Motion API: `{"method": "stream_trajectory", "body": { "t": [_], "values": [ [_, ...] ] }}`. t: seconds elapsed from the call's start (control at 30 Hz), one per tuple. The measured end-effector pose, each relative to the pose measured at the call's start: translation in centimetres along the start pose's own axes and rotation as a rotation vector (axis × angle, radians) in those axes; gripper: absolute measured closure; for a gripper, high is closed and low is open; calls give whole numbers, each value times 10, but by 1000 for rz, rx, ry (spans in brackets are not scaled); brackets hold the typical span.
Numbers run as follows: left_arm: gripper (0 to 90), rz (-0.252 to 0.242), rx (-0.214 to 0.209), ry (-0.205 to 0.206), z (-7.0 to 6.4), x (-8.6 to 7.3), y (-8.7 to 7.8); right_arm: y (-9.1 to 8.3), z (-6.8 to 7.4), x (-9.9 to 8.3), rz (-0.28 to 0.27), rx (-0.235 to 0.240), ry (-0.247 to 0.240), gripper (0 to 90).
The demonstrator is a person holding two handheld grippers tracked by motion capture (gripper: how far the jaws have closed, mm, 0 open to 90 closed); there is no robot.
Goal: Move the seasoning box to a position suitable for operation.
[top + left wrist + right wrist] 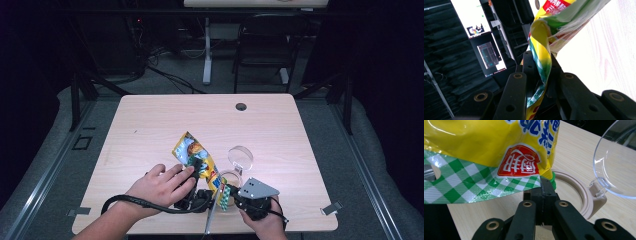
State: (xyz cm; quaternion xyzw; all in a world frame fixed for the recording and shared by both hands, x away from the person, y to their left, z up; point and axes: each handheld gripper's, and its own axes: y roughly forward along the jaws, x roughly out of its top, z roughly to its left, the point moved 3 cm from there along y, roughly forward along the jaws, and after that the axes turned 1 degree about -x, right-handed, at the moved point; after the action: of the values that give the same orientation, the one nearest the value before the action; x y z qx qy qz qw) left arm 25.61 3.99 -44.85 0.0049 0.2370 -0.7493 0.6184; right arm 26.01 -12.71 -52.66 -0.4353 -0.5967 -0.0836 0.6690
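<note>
**2 grippers pinch 1 snack bag above a container**

High view: the yellow snack bag (196, 159) slants over the near middle of the wooden table (150, 125); the left gripper (196, 167) grips it at mid-length, with the left hand (160, 187) behind it; the right gripper (231, 196), under its grey plate, holds the bag's lower end, with the right hand (265, 220) at the table's near edge; a round container (231, 181) with its clear lid (240, 156) flipped up stands just beside the bag's lower end.

Left gripper view: the jaws are pressed together on a twisted, crumpled fold of the bag (541, 57) (yellow, green and red); pale tabletop (609, 55) lies to the right, screens (481, 37) to the left.

Right gripper view: the jaws are clamped shut on the bag's (499, 157) green-checked bottom corner; the beige container rim (574, 192) sits right behind them on the table, its hinged clear lid (616, 165) standing open at the right.
</note>
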Motion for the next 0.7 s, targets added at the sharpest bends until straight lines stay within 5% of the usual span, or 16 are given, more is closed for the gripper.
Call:
{"method": "stream_trajectory", "body": {
  "t": [0.7],
  "values": [
    [823,-23,-4,-6,4,0,1,-1,2,1,1,12,8,900]
  ]
}}
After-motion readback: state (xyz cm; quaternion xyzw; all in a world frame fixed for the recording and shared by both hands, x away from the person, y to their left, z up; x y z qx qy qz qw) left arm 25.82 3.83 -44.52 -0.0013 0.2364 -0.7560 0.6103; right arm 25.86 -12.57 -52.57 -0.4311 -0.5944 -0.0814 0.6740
